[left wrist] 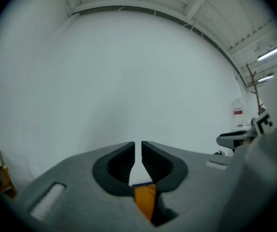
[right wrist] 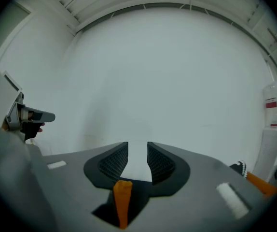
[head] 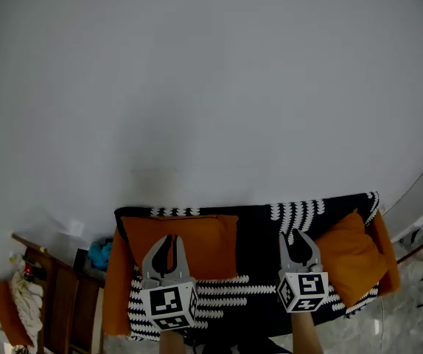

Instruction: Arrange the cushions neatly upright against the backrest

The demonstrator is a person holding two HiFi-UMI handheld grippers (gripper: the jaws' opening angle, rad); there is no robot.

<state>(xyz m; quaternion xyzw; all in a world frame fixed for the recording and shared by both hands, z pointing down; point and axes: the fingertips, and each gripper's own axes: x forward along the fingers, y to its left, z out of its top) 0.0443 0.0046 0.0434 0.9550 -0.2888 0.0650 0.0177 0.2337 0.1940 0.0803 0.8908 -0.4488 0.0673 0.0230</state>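
Left cushion (head: 215,245): broad and orange, standing against the backrest (head: 256,220) at the sofa's left end, partly behind the left gripper.
Right cushion (head: 348,257): in the sofa's right corner, cocked on one point like a diamond and leaning toward the armrest, not square to the back.
Sofa (head: 116,293): orange, with a black-and-white throw (head: 219,286) over the seat and back.
Left gripper (head: 171,240): fingers only a narrow slit apart, bare wall between them, holding nothing. It sits in front of the left cushion; I cannot tell if it touches.
Right gripper (head: 298,236): fingers a moderate gap apart and empty, over the bare throw between the two cushions.
Stage: by my reading the left cushion is placed and the right one is left to square up.
Risk, grip: pinching only a corner of the cover would probably let the soft cushion sag and twist back onto its point.
Risk, throw: fingers closing low could catch the throw and drag it into wrinkles.
Risk, neighbour: the left gripper is close enough that a careless sweep could tip the standing cushion forward — I would draw it clear first.
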